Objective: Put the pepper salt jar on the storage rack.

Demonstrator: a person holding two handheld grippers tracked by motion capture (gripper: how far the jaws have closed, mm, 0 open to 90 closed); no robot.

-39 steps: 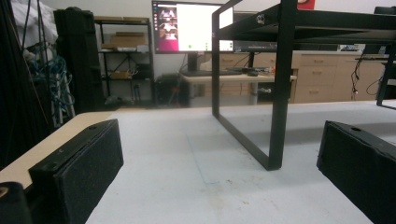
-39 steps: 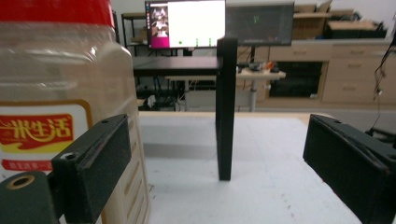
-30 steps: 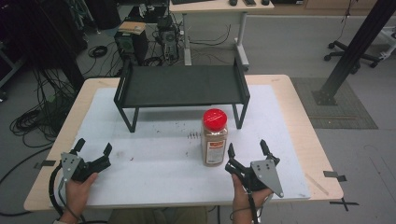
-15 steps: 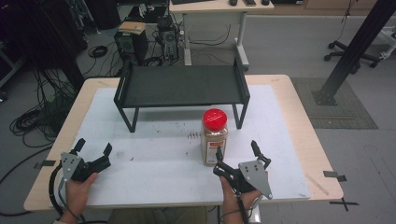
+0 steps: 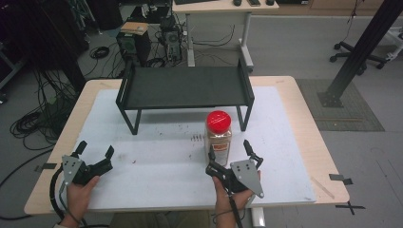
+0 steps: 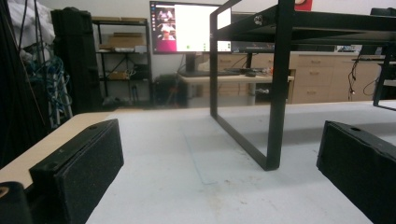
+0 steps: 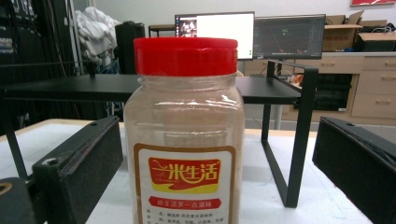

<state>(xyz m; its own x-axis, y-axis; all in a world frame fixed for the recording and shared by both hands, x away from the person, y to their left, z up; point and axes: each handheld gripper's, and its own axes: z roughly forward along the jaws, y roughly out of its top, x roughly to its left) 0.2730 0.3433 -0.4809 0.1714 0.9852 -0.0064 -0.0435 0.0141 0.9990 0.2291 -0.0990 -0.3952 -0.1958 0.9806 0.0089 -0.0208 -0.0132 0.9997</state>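
**Jar dead ahead of my right jaws**

I hold a gripper in each hand at the near edge of the table (image 5: 285, 102). My right gripper (image 5: 231, 154) has its jaws spread wide, and the jar (image 5: 218, 137) stands straight in front of them, just beyond the tips. In the right gripper view the jar (image 7: 184, 140) sits centred between the two black pads, one pad off each side, neither touching the plastic. I judge the gap is wider than the jar, so it should pass between them without a nudge.

The jar stands upright, its long axis vertical, red lid (image 5: 218, 117) on top, brownish powder inside and a label facing me. It rests on the white mat a little right of the table's middle, in front of the right front leg of the black rack (image 5: 185, 88), apart from it. The rack's flat top is bare.

My left gripper (image 5: 93, 153) hangs low over the near left part of the table, jaws also apart and holding nothing. Its own view looks along the mat at the rack's left leg (image 6: 275, 88). It is well apart from the jar, so the right hand is clearly the nearer one.

What the next move turns on, as I see it: push the right jaws straight forward, level, until the pads bracket the jar's body below the lid, then close. Coming in tilted or too high could tip it.
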